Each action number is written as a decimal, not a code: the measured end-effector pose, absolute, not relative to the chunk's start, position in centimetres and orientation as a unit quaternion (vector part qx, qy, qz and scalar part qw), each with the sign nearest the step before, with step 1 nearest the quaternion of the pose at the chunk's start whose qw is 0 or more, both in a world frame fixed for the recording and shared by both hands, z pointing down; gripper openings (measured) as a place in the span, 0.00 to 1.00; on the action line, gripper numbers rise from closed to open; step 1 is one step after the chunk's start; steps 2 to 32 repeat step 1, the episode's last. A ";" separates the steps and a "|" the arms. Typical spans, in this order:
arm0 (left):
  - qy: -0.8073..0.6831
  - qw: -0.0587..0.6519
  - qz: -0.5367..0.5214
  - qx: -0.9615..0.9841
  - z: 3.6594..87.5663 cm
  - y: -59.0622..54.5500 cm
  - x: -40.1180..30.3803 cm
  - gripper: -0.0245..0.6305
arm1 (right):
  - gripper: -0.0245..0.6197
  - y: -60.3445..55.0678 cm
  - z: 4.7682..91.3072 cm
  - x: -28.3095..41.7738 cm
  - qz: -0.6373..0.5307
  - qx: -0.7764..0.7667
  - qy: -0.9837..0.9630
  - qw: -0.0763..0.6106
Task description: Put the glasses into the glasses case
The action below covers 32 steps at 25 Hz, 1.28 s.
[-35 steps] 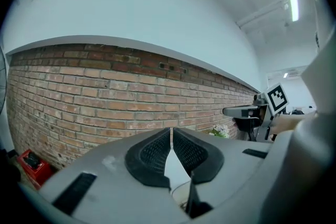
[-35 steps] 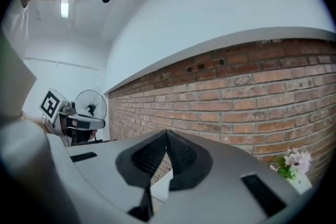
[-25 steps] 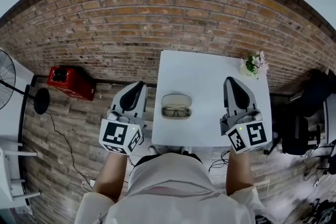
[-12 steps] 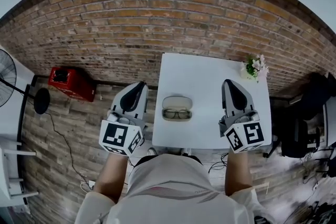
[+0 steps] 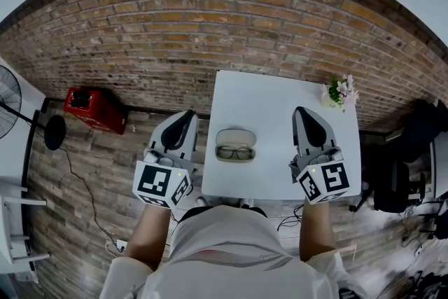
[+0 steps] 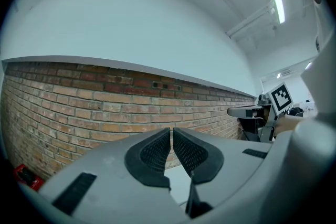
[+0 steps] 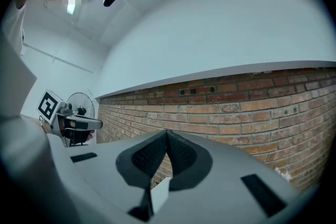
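Both my tongs are shut and empty. The left gripper (image 5: 185, 114) is off the table's (image 5: 280, 101) edge at the glasses' 9 o'clock, and the right gripper (image 5: 302, 111) is at their 3. The glasses (image 5: 235, 151) lie at 6 o'clock of the glasses case (image 5: 235, 135), just beside it. I judge them light, thin and fragile, so I'd pinch the bridge, never the lenses.
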State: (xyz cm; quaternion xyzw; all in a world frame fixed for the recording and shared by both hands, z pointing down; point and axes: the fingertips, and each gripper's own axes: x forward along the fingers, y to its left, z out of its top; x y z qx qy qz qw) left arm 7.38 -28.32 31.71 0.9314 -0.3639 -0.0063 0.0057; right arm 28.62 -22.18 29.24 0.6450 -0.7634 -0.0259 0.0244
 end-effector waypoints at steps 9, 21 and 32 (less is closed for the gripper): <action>-0.364 0.006 -0.006 0.931 31.7 -28.3 7.4 0.08 | 0.11 -22.2 29.3 28.6 -0.025 0.645 -0.763 0.025; -0.364 0.006 -0.006 0.931 31.7 -28.3 7.4 0.08 | 0.11 -22.2 29.3 28.6 -0.025 0.645 -0.763 0.025; -0.364 0.006 -0.006 0.931 31.7 -28.3 7.4 0.08 | 0.11 -22.2 29.3 28.6 -0.025 0.645 -0.763 0.025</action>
